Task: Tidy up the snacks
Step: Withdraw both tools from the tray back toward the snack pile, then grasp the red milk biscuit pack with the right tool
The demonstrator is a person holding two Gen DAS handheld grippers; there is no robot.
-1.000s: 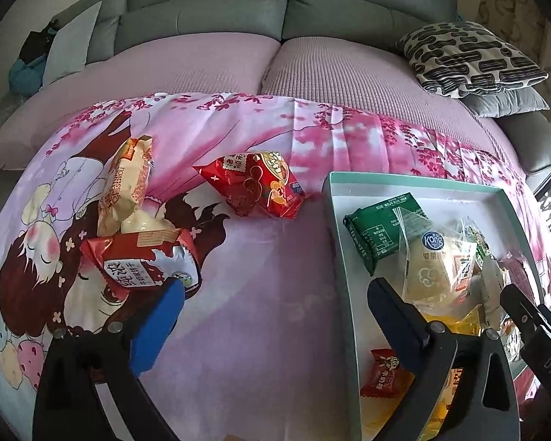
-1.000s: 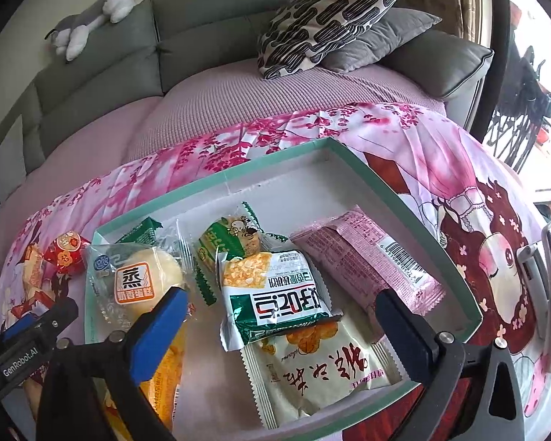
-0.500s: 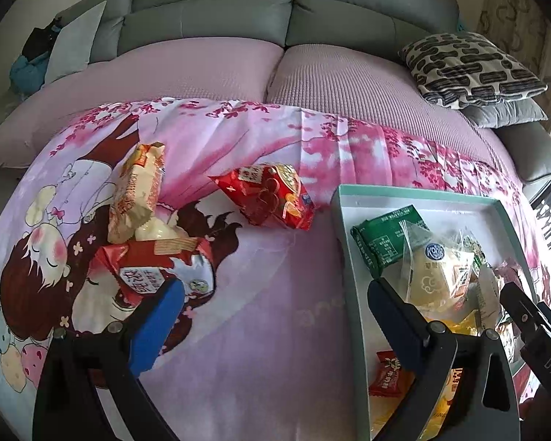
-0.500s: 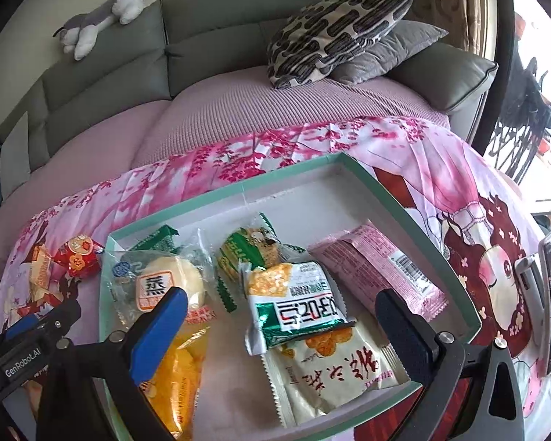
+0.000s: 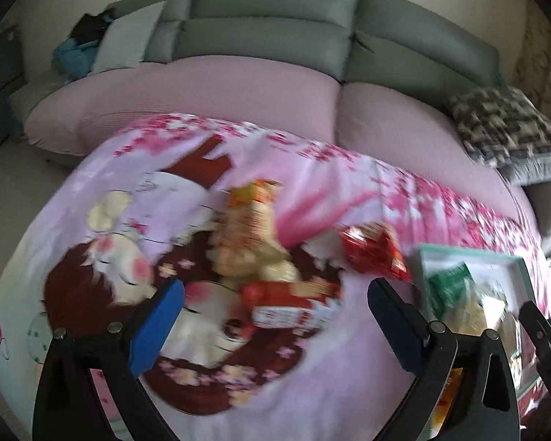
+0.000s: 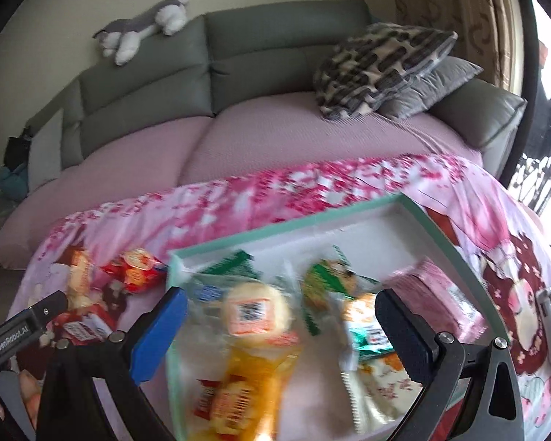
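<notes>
Nearest in the teal-rimmed box (image 6: 437,242), a yellow packet (image 6: 246,397) and a cream packet (image 6: 378,386) are seen; behind them lie a bun in clear wrap (image 6: 257,312), green packets (image 6: 327,283) and a pink packet (image 6: 437,297). Outside the box, to its left on the printed cloth (image 5: 312,386), a red-and-white packet (image 5: 294,305), a beige packet (image 5: 249,235) and a red packet (image 5: 374,253) are left. Both the left tongs (image 5: 273,312) and right tongs (image 6: 281,325) are spread wide, nothing gripped or touched

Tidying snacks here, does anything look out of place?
Yes. Three packets lie outside the tray on the cloth: a red-and-white packet, a beige packet and a small red bag. Both grippers, left and right, are open and empty.
</notes>
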